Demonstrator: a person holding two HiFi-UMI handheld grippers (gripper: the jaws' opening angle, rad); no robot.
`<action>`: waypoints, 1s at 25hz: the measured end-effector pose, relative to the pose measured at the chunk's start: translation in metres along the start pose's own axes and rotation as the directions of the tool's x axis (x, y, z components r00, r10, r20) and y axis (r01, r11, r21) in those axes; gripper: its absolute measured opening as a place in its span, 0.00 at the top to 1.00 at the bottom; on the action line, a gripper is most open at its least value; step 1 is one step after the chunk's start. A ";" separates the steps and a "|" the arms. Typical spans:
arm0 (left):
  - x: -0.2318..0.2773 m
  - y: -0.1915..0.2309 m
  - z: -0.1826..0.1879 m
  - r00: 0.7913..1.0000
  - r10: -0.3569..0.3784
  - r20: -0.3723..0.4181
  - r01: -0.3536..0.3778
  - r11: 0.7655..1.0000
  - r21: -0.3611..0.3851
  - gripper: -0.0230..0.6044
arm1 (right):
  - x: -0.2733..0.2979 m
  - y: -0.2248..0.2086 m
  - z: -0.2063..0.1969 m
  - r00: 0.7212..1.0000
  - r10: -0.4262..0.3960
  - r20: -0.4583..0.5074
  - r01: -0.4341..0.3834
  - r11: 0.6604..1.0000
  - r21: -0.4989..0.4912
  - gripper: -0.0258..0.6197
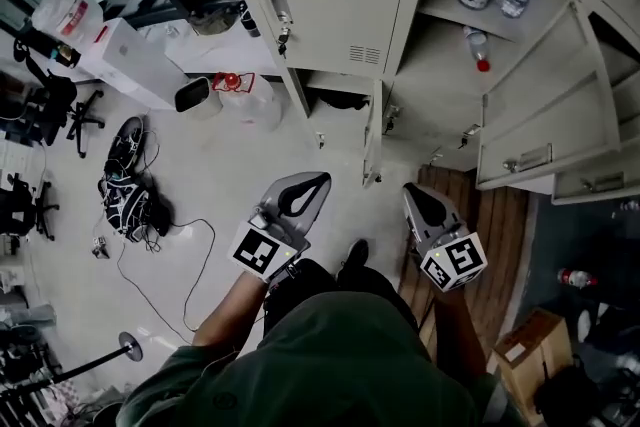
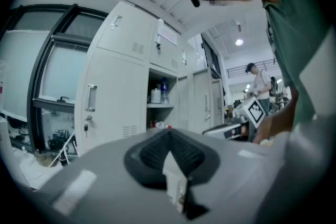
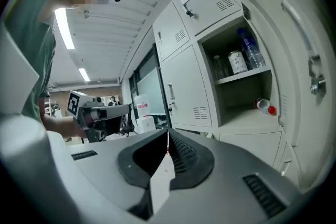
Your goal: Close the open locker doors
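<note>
Both jaws pressed together, nothing held | open door (image 1: 545, 120) lies at 2 o'clock from right gripper (image 1: 413, 192), swung out toward me (handle showing) | second door (image 1: 374, 140) stands edge-on at 12 | left gripper (image 1: 316, 181) farther off; I'd lead with right
</note>
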State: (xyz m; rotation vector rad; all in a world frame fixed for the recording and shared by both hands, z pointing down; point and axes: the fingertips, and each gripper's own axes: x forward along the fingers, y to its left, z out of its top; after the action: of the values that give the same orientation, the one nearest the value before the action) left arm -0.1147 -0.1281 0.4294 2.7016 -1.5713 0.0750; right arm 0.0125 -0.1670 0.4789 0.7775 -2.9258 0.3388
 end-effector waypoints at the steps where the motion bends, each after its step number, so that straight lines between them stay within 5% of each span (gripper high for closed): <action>1: 0.005 0.001 -0.004 1.000 0.004 -0.003 -0.004 1.000 -0.001 0.97 | 0.003 -0.004 -0.006 1.000 0.009 0.001 -0.009 1.000 -0.006 0.95; 16: 0.044 0.032 -0.129 0.998 -0.002 -0.063 -0.004 0.997 -0.083 0.97 | 0.053 -0.039 -0.134 0.980 0.123 -0.160 -0.133 0.989 -0.058 0.91; 18: 0.048 0.036 -0.148 0.998 -0.007 -0.065 0.000 0.995 -0.102 0.97 | 0.060 -0.042 -0.156 0.974 0.126 -0.190 -0.141 0.988 -0.065 0.84; 25: 0.057 0.051 -0.197 0.998 -0.027 -0.064 0.019 0.992 -0.125 0.97 | 0.082 -0.050 -0.214 0.962 0.111 -0.248 -0.134 0.988 -0.079 0.84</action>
State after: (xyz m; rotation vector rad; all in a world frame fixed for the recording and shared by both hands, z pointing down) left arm -0.1377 -0.1956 0.6281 2.5944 -1.4748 0.0619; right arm -0.0261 -0.1979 0.7085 0.5028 -2.7402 0.2796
